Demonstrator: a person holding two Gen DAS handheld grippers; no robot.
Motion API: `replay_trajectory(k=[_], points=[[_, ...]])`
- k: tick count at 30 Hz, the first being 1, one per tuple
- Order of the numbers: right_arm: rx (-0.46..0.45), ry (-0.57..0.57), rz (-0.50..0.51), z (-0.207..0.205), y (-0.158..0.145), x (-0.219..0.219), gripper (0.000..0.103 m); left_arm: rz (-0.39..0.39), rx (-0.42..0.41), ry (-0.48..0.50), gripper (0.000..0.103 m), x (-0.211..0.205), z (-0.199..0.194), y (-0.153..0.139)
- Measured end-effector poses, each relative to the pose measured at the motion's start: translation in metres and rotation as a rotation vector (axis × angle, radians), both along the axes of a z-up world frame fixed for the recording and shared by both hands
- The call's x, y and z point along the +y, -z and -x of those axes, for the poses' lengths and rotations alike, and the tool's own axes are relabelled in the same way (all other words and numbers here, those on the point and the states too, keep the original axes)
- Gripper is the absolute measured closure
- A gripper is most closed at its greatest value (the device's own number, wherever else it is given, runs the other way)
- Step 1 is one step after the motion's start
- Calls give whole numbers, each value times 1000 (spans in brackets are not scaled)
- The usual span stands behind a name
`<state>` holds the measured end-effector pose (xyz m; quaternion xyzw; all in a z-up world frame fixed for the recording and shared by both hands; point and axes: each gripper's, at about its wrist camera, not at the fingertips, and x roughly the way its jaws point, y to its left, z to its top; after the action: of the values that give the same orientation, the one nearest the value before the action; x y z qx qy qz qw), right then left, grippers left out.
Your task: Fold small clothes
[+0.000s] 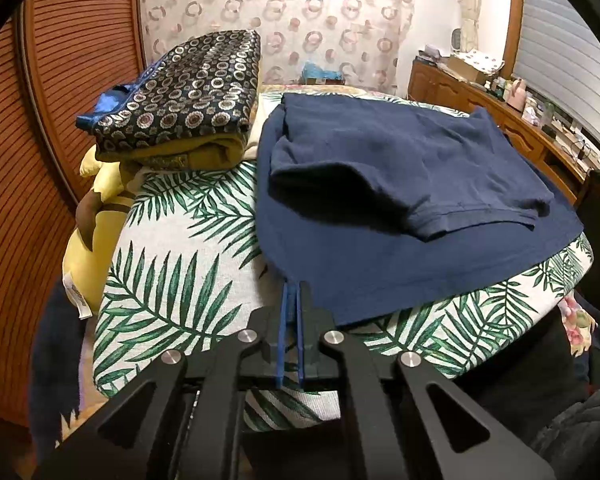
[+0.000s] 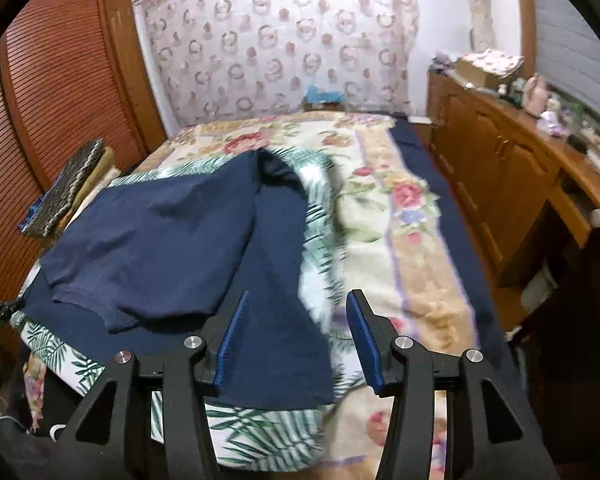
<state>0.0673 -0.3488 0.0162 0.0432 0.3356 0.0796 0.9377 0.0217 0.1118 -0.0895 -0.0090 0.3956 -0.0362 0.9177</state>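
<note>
**Navy shirt half folded on the palm-leaf cloth**

The navy blue cotton T-shirt [image 1: 400,184] lies on the white palm-leaf printed cloth [image 1: 172,280], its long axis running across it, one sleeve folded over the body. Its far edge blurs in the right view. The left gripper [image 1: 291,292] is pinched on the shirt's hem corner; the right gripper [image 2: 296,312] hovers low, jaws spread.

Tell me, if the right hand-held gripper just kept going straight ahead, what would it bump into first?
Most likely the navy shirt: the open right hand-held gripper hangs over its near edge, with the palm-leaf cloth just beyond. Depth is hard to judge, so it might skim above the cloth.
</note>
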Motion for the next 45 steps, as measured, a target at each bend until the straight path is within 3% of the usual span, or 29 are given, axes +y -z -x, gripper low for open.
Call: replay_trajectory(k=[3,6,9,13,16,24,33,37,40,41,42,44,45], points=[[19,-44,-22,-15,10,15,51,6,-20,-7,99,1,2,-8],[32,-97,-19,-28,19,32,51,10,-34,-2,85,1,0,-14],[38,-131,-6,-45,25,45,51,8,-26,1,59,-1,-9,-16],[50,-164,6,-64,33,55,51,36,-25,29,48,-5,-24,-17],[57,-165,14,-75,40,62,51,57,-21,39,48,-10,-44,-15],[84,-124,30,-94,53,68,51,20,17,-11,48,-13,-89,-3],[73,-124,107,-94,55,91,51,139,32,-16,53,-7,-114,0],[66,-127,128,-91,57,96,51,84,42,-42,53,-7,-122,4],[69,-128,121,-91,57,96,51,85,60,-45,53,-5,-127,10],[69,-129,118,-91,57,95,55,84,53,-39,53,-5,-128,10],[65,-132,116,-90,57,96,70,80,44,-33,57,-5,-127,9],[62,-145,107,-87,55,93,85,60,32,-15,86,-9,-126,7],[59,-150,102,-86,55,92,94,52,21,-12,92,-11,-124,5]])
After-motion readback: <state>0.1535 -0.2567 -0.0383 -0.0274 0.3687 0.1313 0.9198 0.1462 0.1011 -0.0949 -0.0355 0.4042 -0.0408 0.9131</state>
